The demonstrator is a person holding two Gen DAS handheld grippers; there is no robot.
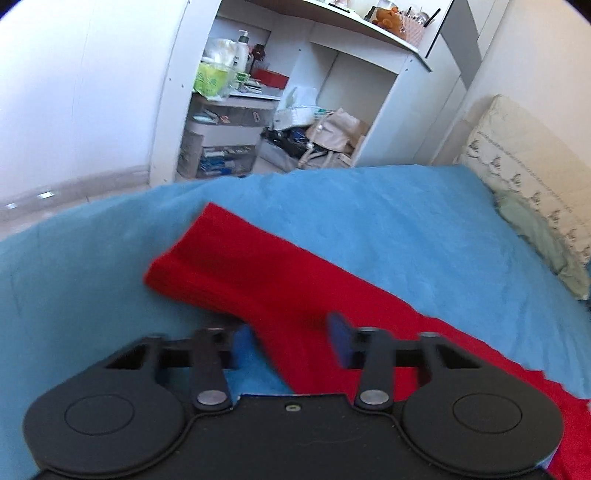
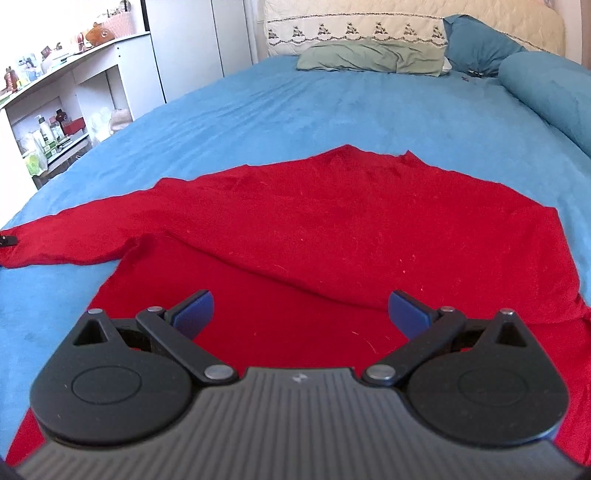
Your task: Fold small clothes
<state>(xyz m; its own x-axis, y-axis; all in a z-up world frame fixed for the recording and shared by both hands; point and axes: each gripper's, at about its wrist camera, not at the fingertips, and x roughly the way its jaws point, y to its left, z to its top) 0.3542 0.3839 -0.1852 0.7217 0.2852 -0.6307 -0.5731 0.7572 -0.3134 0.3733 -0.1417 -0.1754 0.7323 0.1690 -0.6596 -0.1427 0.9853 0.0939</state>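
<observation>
A red long-sleeved top (image 2: 332, 229) lies spread flat on the blue bedsheet (image 2: 332, 110), its left sleeve stretched out to the left and its right side folded in over the body. My right gripper (image 2: 301, 314) is open and empty, just above the lower part of the top. In the left wrist view the red sleeve (image 1: 236, 266) runs from the cuff at upper left down to the right. My left gripper (image 1: 291, 336) is open with its blue fingers on either side of the sleeve's edge, not closed on it.
A white shelf unit (image 1: 295, 92) full of bottles, boxes and bags stands beyond the bed's edge. Pillows (image 2: 373, 57) and a rolled blue duvet (image 2: 546, 88) lie at the head of the bed. A quilted headboard (image 2: 369, 22) stands behind them.
</observation>
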